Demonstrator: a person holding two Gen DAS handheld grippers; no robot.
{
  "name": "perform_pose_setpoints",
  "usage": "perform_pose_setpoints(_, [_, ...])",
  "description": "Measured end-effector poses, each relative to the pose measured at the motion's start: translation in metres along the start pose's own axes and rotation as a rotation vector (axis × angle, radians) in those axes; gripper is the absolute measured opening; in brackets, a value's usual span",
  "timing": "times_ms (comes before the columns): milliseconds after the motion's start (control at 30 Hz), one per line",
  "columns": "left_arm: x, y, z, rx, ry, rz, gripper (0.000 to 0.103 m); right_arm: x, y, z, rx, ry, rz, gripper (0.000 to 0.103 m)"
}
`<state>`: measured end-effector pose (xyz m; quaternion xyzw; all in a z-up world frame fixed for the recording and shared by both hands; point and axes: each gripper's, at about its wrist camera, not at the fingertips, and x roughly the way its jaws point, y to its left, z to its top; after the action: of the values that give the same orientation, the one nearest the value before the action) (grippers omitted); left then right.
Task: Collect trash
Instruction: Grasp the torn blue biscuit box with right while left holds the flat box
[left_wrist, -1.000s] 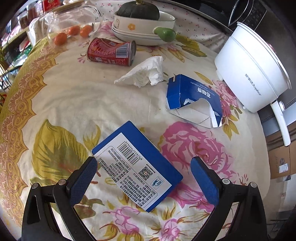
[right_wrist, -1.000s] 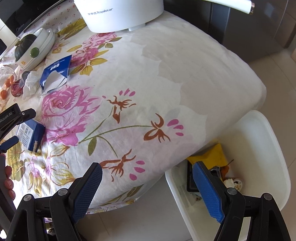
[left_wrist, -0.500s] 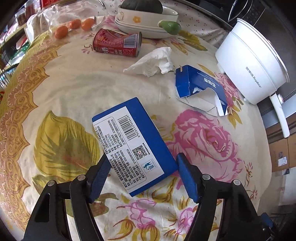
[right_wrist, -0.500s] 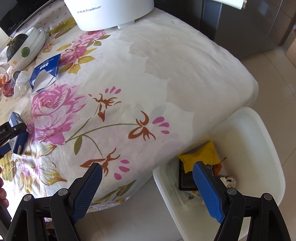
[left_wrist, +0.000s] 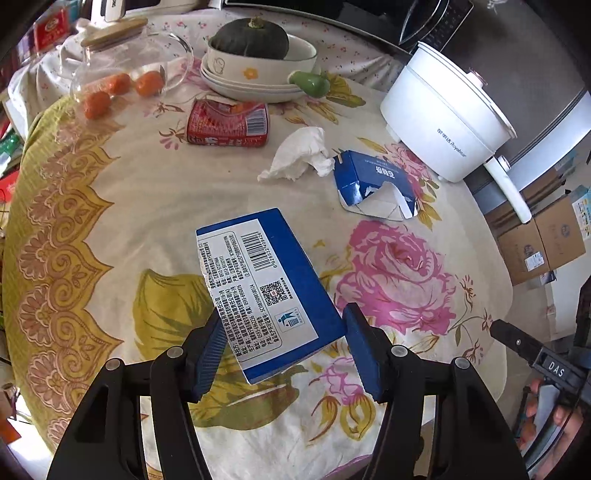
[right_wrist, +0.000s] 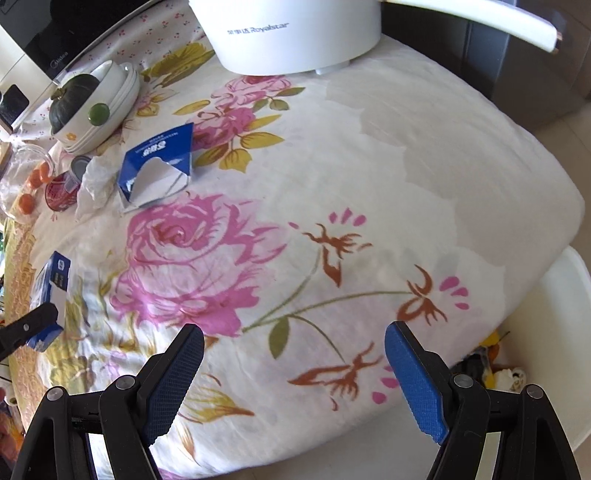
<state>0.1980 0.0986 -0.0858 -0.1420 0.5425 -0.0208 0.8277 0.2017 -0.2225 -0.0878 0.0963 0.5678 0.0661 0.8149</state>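
My left gripper has a blue box with a white barcode label between its pads, and the jaws are still closing on it. The box is lifted and tilted off the floral tablecloth. In the right wrist view the same box stands on edge at the far left. Farther back lie a torn blue carton, a crumpled tissue and a red can on its side. My right gripper is open and empty above the table's near edge. A white bin holding trash sits below it to the right.
A white electric pot stands at the back right of the table. A stack of dishes with a dark squash and a glass jar with oranges are at the back. Cardboard boxes lie on the floor to the right.
The left jaws closed in from wide open onto the blue box, which rose off the cloth and tilted. The right gripper slid from over the bin toward the table.
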Motion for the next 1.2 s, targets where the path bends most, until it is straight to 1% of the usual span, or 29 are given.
perform_pose_setpoints(100, [-0.016,0.019,0.008,0.000,-0.039,0.003,0.065,0.014,0.021,0.020,0.002,-0.007,0.023,0.091])
perform_pose_setpoints(133, [-0.021,0.025,0.011,-0.009,-0.051,0.001,0.065,0.019,0.029,0.028,0.008,-0.011,0.040,0.095])
perform_pose_setpoints(167, [-0.023,0.032,0.013,-0.027,-0.059,-0.003,0.065,0.024,0.036,0.036,0.011,-0.016,0.061,0.099])
perform_pose_setpoints(233, [-0.026,0.046,0.014,-0.079,-0.054,-0.037,0.065,0.035,0.053,0.052,0.011,-0.023,0.084,0.102])
perform_pose_setpoints(300, [-0.025,0.057,0.017,-0.124,-0.041,-0.081,0.065,0.046,0.066,0.067,0.026,-0.010,0.086,0.102])
perform_pose_setpoints(333, [-0.025,0.062,0.019,-0.136,-0.040,-0.091,0.065,0.051,0.070,0.074,0.051,-0.002,0.078,0.102])
perform_pose_setpoints(433, [-0.023,0.069,0.024,-0.145,-0.045,-0.081,0.065,0.064,0.080,0.093,0.148,0.014,0.067,0.102])
perform_pose_setpoints(567, [-0.021,0.078,0.029,-0.161,-0.045,-0.069,0.065,0.078,0.092,0.113,0.260,-0.012,0.024,0.102])
perform_pose_setpoints(667, [-0.021,0.082,0.032,-0.156,-0.055,-0.042,0.065,0.094,0.104,0.123,0.295,-0.028,-0.036,0.102])
perform_pose_setpoints(767, [-0.021,0.087,0.035,-0.162,-0.063,-0.036,0.065,0.109,0.112,0.130,0.335,-0.046,-0.061,0.102])
perform_pose_setpoints(867, [-0.022,0.092,0.037,-0.186,-0.064,-0.054,0.065,0.119,0.117,0.135,0.361,-0.085,-0.154,0.102])
perform_pose_setpoints(967, [-0.023,0.096,0.038,-0.202,-0.068,-0.058,0.065,0.132,0.117,0.135,0.392,-0.090,-0.213,0.102])
perform_pose_setpoints(1033, [-0.022,0.098,0.040,-0.207,-0.068,-0.057,0.065,0.136,0.122,0.134,0.359,-0.112,-0.252,0.103])
perform_pose_setpoints(1133, [-0.020,0.096,0.040,-0.208,-0.063,-0.056,0.065,0.143,0.137,0.128,0.222,-0.116,-0.309,0.103])
perform_pose_setpoints(1167, [-0.019,0.094,0.040,-0.207,-0.062,-0.059,0.065,0.143,0.141,0.124,0.180,-0.125,-0.318,0.103])
perform_pose_setpoints(1200, [-0.019,0.093,0.040,-0.204,-0.061,-0.061,0.065,0.142,0.142,0.119,0.159,-0.137,-0.300,0.103])
